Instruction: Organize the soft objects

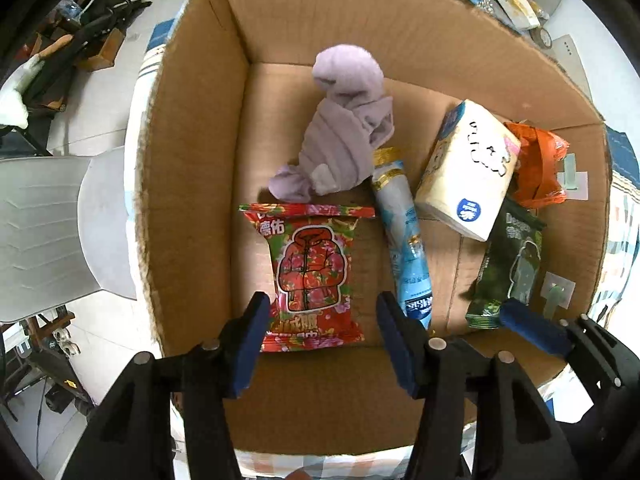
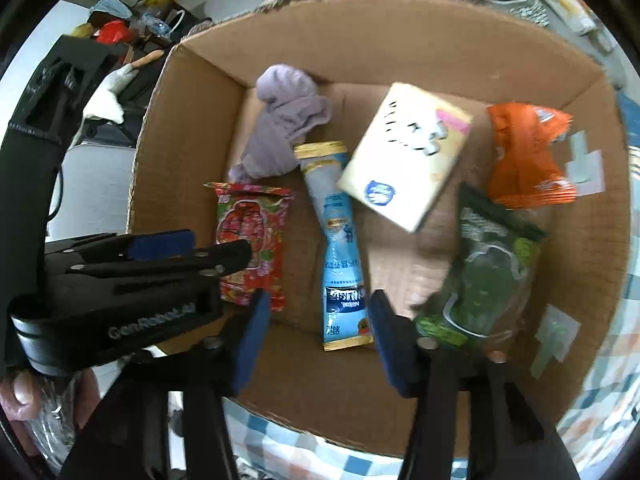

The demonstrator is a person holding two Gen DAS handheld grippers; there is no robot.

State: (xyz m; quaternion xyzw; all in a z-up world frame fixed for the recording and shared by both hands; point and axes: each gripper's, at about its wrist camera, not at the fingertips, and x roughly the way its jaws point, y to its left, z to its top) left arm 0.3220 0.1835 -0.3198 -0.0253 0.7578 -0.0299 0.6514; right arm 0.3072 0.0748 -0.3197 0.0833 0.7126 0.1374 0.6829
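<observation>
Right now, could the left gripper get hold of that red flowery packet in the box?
Probably yes. The left gripper hangs open right over the red flowery packet, which lies flat on the floor of the cardboard box with nothing on top.

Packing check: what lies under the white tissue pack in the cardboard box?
The white tissue pack leans over the dark green wrapper's top edge, beside the light blue sachet. Whatever else lies beneath is covered.

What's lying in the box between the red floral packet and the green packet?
The long light-blue sachet lies between the red floral packet and the green packet, with bare cardboard on either side of it. Both wrist views show it.
</observation>
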